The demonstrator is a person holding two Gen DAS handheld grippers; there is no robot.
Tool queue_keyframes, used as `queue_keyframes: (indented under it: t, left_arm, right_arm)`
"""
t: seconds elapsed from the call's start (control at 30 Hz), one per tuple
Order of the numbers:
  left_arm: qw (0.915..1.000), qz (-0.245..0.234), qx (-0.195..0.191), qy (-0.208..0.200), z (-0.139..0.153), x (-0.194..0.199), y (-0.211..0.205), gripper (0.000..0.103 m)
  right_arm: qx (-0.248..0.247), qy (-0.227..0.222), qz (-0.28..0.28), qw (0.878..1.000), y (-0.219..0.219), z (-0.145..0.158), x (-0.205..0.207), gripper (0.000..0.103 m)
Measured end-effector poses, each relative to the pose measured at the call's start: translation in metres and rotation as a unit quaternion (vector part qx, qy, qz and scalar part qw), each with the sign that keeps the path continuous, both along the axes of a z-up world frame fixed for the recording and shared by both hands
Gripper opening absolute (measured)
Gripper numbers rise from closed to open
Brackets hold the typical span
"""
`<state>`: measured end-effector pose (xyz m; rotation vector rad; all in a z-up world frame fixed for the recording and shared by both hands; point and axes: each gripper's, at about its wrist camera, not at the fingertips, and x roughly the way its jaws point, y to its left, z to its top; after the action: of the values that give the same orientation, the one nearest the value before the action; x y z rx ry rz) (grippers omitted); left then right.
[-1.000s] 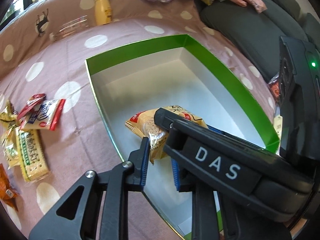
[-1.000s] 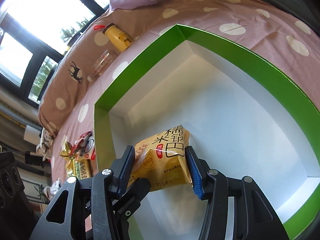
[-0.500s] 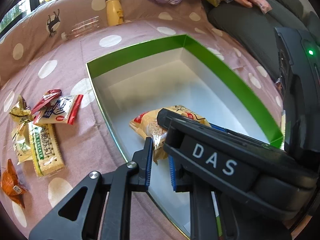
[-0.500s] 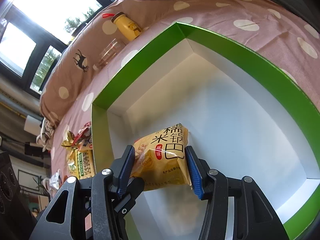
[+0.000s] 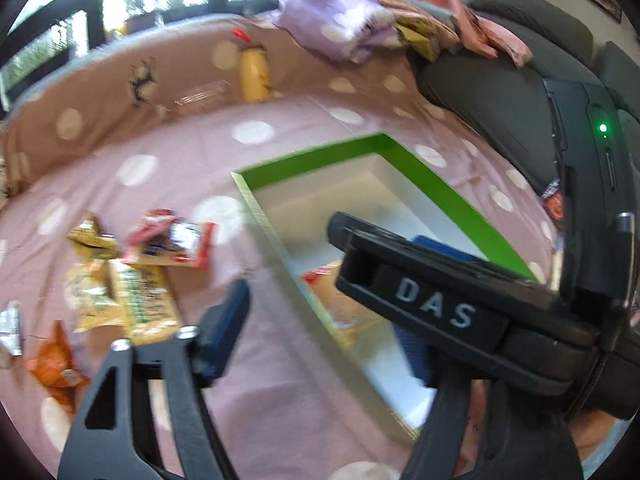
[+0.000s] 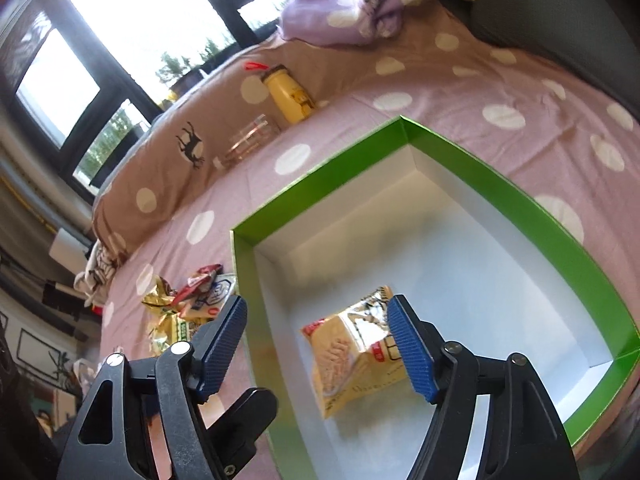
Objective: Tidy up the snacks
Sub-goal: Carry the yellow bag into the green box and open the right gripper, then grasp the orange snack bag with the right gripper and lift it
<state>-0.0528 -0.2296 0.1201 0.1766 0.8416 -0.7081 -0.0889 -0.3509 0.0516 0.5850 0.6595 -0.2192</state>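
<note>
A green box (image 6: 520,204) with a white inside lies open on the spotted pink cloth. A yellow rice-snack packet (image 6: 352,352) lies inside it, near the left wall. My right gripper (image 6: 320,344) is open and empty above the packet, its jaws wide apart. In the blurred left wrist view the box (image 5: 432,184) and the packet (image 5: 340,304) show behind the right gripper's body. My left gripper (image 5: 320,320) is open and empty over the box's left wall. Several loose snack packets (image 5: 140,280) lie on the cloth left of the box; they also show in the right wrist view (image 6: 188,300).
A yellow bottle (image 6: 290,96) and a clear glass (image 6: 248,142) lie at the back of the cloth. A purple spotted bundle (image 6: 348,12) and a dark cushion (image 5: 492,108) are at the back right. An orange wrapper (image 5: 52,364) lies at the near left.
My right gripper has opened and let go of the yellow packet, which now lies in the box. Both grippers have pulled back and up; the left has opened wider.
</note>
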Motion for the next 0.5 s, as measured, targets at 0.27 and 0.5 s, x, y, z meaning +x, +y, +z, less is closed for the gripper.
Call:
queue_keyframes:
  t: [0.27,0.5]
  left_arm:
    - [0.9944,0.093,0.004,-0.049,0.010,0.001,0.078,0.093]
    - [0.9786,0.203,-0.001,-0.034,-0.007,0.010,0.161,0.094]
  right_arm:
    - [-0.028,-0.026,0.082,0.996,0.056,0.014,0.011,0.085]
    - [-0.018,-0.045,0.157,0.986,0.110,0.016,0.020,0.085]
